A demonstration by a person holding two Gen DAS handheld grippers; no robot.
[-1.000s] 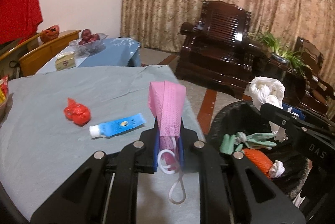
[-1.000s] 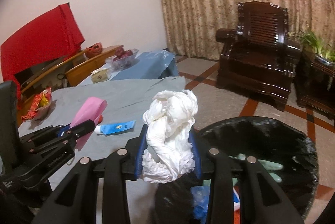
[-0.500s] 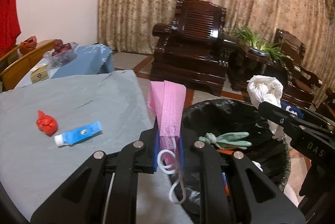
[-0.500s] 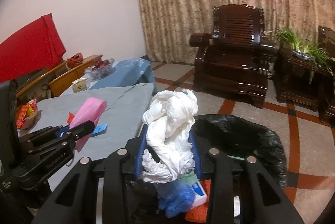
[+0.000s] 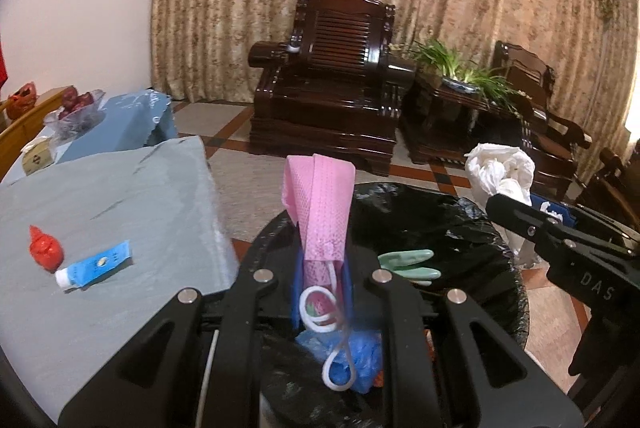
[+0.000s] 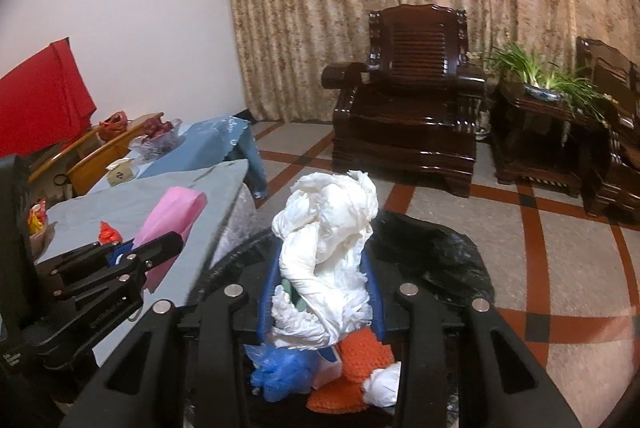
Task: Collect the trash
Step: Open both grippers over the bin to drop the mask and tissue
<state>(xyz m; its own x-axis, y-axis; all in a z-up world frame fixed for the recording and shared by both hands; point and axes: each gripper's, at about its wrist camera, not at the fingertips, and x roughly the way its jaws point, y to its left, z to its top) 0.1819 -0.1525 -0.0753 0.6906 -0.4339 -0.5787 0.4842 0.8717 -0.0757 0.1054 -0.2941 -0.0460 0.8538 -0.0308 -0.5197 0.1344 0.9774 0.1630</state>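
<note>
Jaws of the left gripper (image 5: pixel 322 292) narrow, clamped on a folded pink fabric face mask (image 5: pixel 320 211), white ear loops dangling below the pads. Jaws of the right gripper (image 6: pixel 320 292) pinched on a crumpled white plastic bag (image 6: pixel 328 248), bulging above the blue pads

Both loads hang over the round bin lined with a black bag (image 5: pixel 460 224), which stands on the floor just off the counter's near right corner. Already in the bin: a green rubber glove (image 5: pixel 412 264), a blue crumpled plastic wad (image 6: pixel 280 368), orange mesh (image 6: pixel 360 352)

Left on the grey-clothed counter (image 5: pixel 120 195), near its right edge: a red knotted plastic bag (image 5: pixel 45 251) and, just beside it, a blue tube with a white cap (image 5: pixel 94 265)

Risks, as judged: an ear loop may snag on a jaw at release, so the mask swings instead of dropping. The light white bag may cling to the pads or drift outside the rim. The left gripper sits close to the rim's counter side, so an early release could land the mask on the liner's edge

Against the frames a second back: both grippers have swung off the counter to above the bin; the grip on each load looks unchanged
</note>
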